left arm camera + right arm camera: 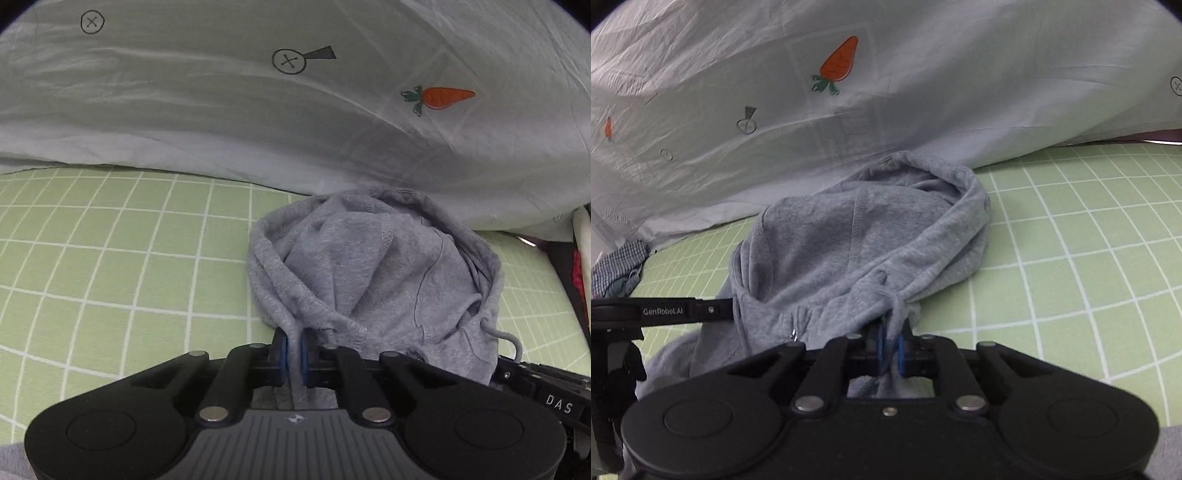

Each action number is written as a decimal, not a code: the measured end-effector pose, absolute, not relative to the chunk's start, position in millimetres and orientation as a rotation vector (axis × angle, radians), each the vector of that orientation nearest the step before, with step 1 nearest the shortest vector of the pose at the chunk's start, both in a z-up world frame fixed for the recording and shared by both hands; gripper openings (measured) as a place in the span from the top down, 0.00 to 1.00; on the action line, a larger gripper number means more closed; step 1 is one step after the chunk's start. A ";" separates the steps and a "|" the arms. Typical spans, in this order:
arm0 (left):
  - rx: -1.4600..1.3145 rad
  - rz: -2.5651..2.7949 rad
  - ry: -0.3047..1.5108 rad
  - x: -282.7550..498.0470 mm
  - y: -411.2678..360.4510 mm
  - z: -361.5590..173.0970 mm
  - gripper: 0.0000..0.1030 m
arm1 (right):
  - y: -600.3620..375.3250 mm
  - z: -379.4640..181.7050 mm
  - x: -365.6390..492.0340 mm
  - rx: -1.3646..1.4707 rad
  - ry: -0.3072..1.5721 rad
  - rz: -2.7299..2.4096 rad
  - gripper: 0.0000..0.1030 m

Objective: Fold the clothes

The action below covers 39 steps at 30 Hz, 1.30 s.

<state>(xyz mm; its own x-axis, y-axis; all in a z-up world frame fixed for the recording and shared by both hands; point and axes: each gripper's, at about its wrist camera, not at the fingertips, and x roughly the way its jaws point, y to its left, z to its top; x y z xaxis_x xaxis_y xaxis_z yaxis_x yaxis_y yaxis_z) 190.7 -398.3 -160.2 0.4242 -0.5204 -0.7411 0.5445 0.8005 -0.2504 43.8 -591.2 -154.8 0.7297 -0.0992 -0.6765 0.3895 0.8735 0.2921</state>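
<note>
A grey hoodie [373, 273] lies bunched on the green checked bed sheet [110, 266], its hood facing the white quilt. My left gripper [294, 350] is shut on the left hem of the hood, grey cloth pinched between its blue pads. In the right wrist view the same grey hoodie [857, 240] fills the middle, and my right gripper [891, 347] is shut on the hood's edge near the drawstring. A grey drawstring [508, 338] curls out at the hoodie's right side. The other gripper's black body [661, 312] shows at the left of the right wrist view.
A white quilt [295, 110] with carrot prints [439, 98] lies heaped along the far side of the sheet. A checked blue cloth [618, 266] sits at the left edge in the right wrist view. Green sheet [1071, 240] extends to the hoodie's right.
</note>
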 end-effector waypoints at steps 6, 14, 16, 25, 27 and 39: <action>-0.027 -0.616 0.879 239.8 -422.0 -164.8 0.94 | -626.8 -159.6 92.1 0.400 0.686 -0.319 0.93; -0.035 -0.600 0.809 219.6 -393.8 -147.7 0.54 | -638.8 -135.9 97.5 0.331 0.683 -0.305 0.50; -0.038 -0.594 0.799 192.1 -364.0 -138.7 0.41 | -633.6 -125.5 59.5 0.340 0.662 -0.292 0.36; 0.017 -0.532 0.947 64.7 -262.1 -145.0 0.38 | -604.3 -149.3 -140.3 0.582 0.822 -0.356 0.34; 0.008 -0.535 0.985 38.6 -246.9 -148.4 0.38 | -591.9 -157.3 -175.1 0.646 0.832 -0.353 0.34; 0.008 -0.551 1.127 -84.3 -208.7 -158.0 0.83 | -519.7 -157.2 -270.2 0.733 0.947 -0.280 0.73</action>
